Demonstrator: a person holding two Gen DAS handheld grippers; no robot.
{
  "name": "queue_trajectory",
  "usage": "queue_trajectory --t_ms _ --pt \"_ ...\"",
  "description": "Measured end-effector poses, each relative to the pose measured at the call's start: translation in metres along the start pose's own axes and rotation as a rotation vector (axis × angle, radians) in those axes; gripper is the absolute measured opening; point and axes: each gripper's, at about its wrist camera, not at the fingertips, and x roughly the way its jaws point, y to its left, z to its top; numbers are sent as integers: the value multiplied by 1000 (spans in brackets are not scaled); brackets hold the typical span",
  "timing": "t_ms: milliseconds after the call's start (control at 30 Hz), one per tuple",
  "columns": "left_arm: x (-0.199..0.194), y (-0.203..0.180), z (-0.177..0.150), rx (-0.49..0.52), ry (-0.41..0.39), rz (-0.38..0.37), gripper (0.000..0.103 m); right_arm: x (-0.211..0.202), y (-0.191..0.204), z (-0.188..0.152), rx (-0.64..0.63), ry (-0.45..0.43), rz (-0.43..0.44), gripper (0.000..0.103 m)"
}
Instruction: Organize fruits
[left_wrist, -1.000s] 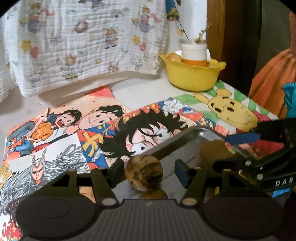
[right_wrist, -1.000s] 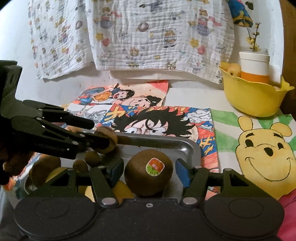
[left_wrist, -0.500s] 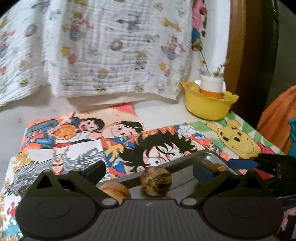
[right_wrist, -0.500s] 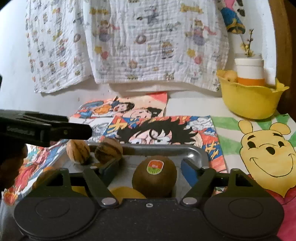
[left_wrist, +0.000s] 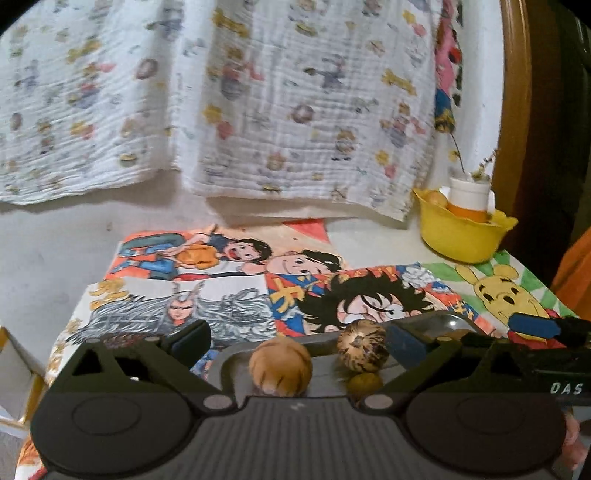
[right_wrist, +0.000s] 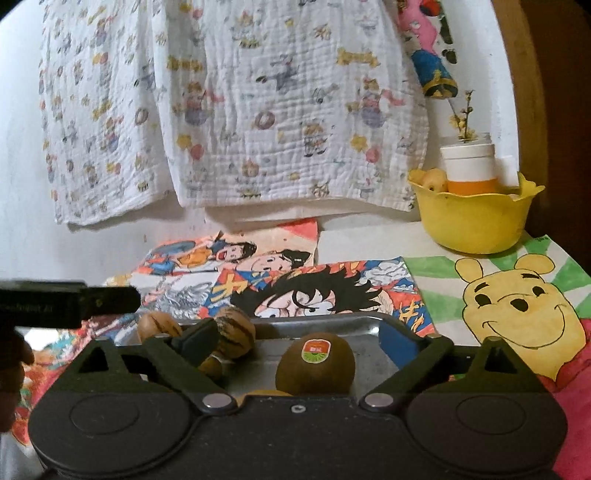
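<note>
Now, both grippers stand wide and hold nothing. The right gripper frames the kiwi, which sits between its jaws in the metal tray. Judged next step: grasp it. Centre the kiwi between the pads, drop low enough to catch its widest part, and close gently, since the fruit is likely soft and will roll on the metal. The kiwi is brown, oval, with a red-green sticker facing you. The left gripper has two striped brown fruits in the tray between its jaws, the tan one left of the mottled one. Keep the left clear of the right.
</note>
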Motion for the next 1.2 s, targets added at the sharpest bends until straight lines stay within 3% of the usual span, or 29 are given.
queue_trajectory --t_ms 333,600,1200 --pt "-20 21 -5 -138 -26 19 103 -18 14 0 -13 -61 -35 102" --pt "-27 25 -14 -169 -24 68 103 -30 21 0 -20 -99 -62 102" --pt "-66 5 -50 -110 -60 127 103 -70 32 -18 -64 -144 -108 102"
